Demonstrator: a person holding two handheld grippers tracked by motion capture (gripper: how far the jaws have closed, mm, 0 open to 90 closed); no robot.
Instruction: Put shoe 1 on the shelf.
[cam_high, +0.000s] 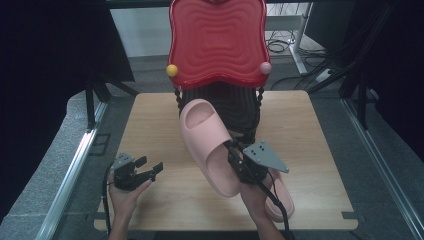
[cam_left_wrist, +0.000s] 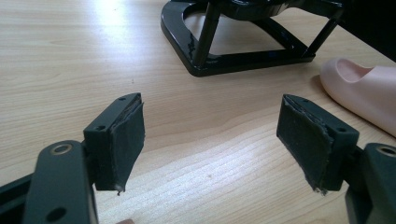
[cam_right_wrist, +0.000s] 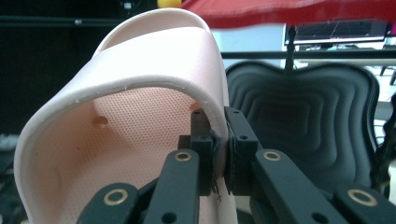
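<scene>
A: Position of pink slipper rel. to jaws?
B: Lifted off bench, long axis running away toward black lower shelf of red-topped rack; right gripper pinching strap edge, jaws clamped.
A: Left gripper?
B: Jaws apart, empty, low over bench, farther off. Second slipper lying beside right hand.

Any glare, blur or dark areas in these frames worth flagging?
High view: dim, black surroundings, soft focus. Left gripper view: window-like glare on the table, pads sharp. Right gripper view: pink slipper fairly sharp, bright background behind red tray.
</scene>
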